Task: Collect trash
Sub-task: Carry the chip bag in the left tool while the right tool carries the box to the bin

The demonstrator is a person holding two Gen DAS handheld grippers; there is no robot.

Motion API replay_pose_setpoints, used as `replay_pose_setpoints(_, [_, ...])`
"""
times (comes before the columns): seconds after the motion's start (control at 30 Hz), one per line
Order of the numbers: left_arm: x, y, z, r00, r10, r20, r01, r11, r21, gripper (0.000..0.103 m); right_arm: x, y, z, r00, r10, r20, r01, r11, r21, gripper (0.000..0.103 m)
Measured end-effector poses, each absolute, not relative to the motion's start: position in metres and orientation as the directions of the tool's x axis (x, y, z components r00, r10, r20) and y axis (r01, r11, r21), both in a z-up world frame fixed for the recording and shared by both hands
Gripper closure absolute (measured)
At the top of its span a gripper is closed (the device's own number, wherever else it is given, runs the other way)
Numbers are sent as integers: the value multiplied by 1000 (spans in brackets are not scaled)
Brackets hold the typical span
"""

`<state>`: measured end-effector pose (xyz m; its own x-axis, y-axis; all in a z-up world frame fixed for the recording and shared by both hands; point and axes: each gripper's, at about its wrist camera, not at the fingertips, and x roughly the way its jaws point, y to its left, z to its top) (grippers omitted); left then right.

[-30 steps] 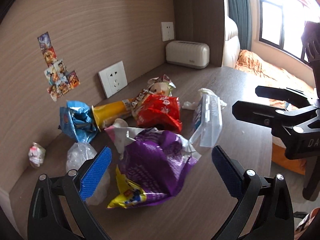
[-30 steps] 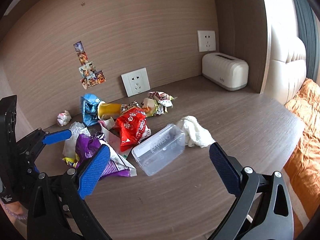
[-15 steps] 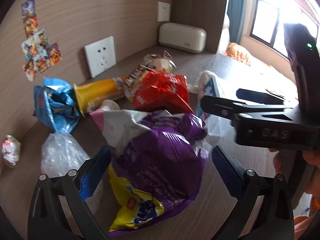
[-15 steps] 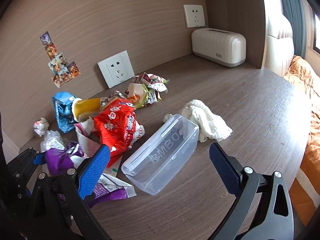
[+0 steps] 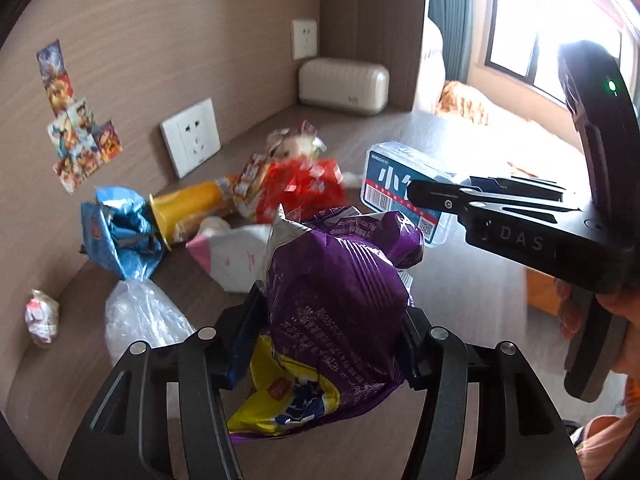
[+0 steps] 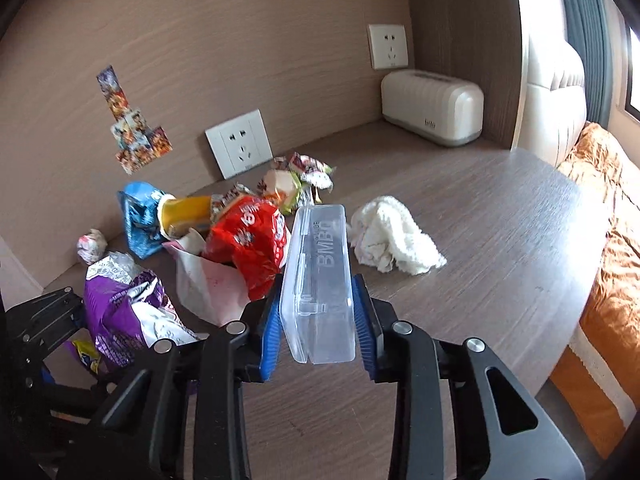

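Both grippers' jaws have just closed — left gripper (image 5: 328,344) pinching the purple bag (image 5: 336,300), right gripper (image 6: 316,320) clamping the clear box (image 6: 318,276) — two pieces seemingly ready to lift.

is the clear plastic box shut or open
Shut: the clear plastic box has its lid down flat against the base, seam closed along its side, and looks empty.

Both wrist views look down close over the bench (image 6: 460,240) toward its back wall edge, the left from farther left; both share the litter pile (image 5: 280,192).
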<state>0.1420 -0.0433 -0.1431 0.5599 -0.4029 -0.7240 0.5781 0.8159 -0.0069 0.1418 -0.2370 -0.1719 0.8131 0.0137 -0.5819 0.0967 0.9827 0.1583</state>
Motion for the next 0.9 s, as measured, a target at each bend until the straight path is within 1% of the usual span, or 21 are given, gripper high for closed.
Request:
replay_pose_setpoints(0.17, [124,-61,-111,590,-435,-680,587,809,-9,47,111,-254,-143,847,-3,-532,98,984,151,69])
replay_pose_setpoints(0.43, [92,-133,-81,585,-502,-637,663,749,18,47,45,-307,-111,872,-91,-480,176,975,135,69])
replay_pose_setpoints(0.67, [63,-209,-78,518,-574,-634,753,658,19,47,-13,-362,-110,854,-193,-484,291,947,134,69])
replay_pose_setpoints(0.9, [38,-281,-95,419,-626,-658,833,554,2,47,-61,-413,-129,811,-259,-524,393,906,160,69])
